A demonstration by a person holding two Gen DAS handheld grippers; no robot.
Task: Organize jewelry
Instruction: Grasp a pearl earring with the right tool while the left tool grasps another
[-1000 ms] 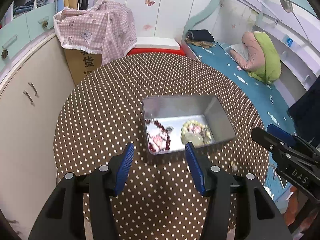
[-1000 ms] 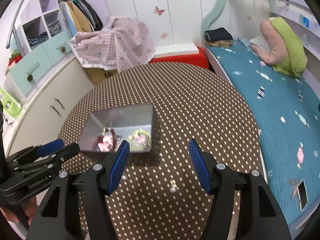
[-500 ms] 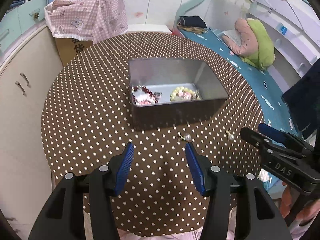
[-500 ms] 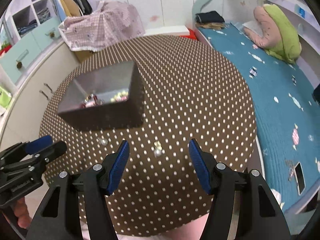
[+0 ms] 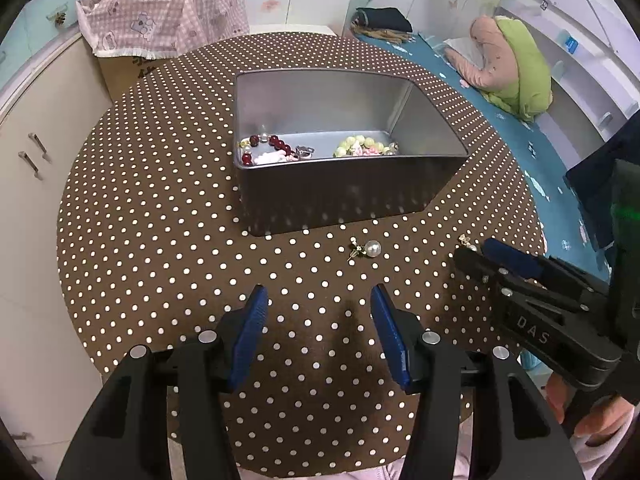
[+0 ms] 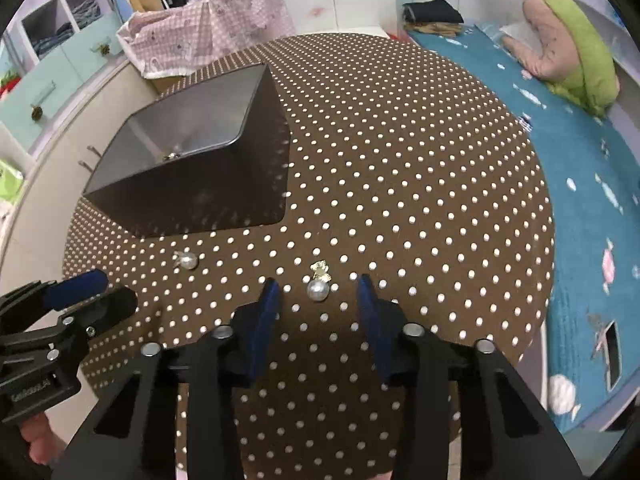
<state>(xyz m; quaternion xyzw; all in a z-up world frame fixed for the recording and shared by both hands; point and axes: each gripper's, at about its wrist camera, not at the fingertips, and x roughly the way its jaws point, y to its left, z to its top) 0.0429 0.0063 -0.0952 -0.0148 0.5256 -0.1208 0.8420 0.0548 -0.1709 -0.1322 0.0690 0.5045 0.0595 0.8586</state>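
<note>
Tongs of the right gripper [image 6: 318, 294] are standing apart and empty, bracketing a pearl earring [image 6: 319, 285] that is lying on the polka-dot table [image 6: 400, 160] just between the blue tips. The left gripper [image 5: 316, 308] is likewise hanging open with nothing held, a second pearl earring [image 5: 370, 249] lying ahead of it, apart from the tips. Beyond both, the metal tin [image 5: 348, 196] is sitting on the table, holding a dark red bead bracelet [image 5: 272, 146] on its left side and a pale green bead bracelet [image 5: 362, 147] on its right.
</note>
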